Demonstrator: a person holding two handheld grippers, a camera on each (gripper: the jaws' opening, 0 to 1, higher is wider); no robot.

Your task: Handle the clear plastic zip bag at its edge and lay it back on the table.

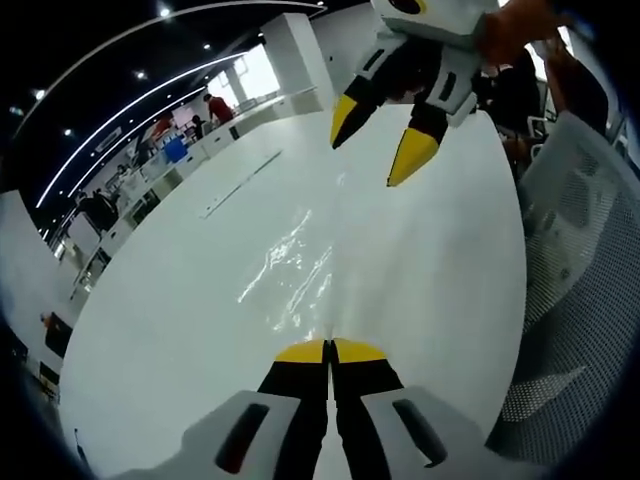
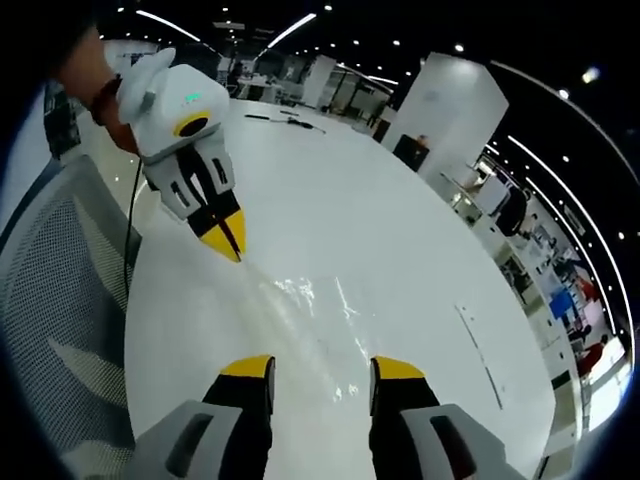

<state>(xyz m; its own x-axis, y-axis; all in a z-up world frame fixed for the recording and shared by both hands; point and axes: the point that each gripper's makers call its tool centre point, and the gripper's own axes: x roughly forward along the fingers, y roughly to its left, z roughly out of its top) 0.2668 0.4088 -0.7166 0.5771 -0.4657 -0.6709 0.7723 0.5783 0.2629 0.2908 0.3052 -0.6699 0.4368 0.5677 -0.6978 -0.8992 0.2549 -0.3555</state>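
The clear plastic zip bag (image 1: pixel 290 262) lies crumpled and glinting on the white table (image 1: pixel 170 300). My left gripper (image 1: pixel 328 350) is shut, its yellow tips pinching the bag's near edge. In the right gripper view the same left gripper (image 2: pixel 230 242) comes down from the upper left, closed at the corner of the bag (image 2: pixel 312 305). My right gripper (image 2: pixel 321 368) is open just above the table, with the bag's wrinkled film in front of its jaws. In the left gripper view the right gripper (image 1: pixel 378 140) hangs open beyond the bag's far side, not touching it.
A grey mesh chair (image 1: pixel 585 260) stands at the table's side, also seen as a mesh chair (image 2: pixel 60 290). A thin dark strip (image 1: pixel 240 185) lies on the table farther out. Small dark items (image 2: pixel 285 121) sit at the far end. Desks and people fill the background.
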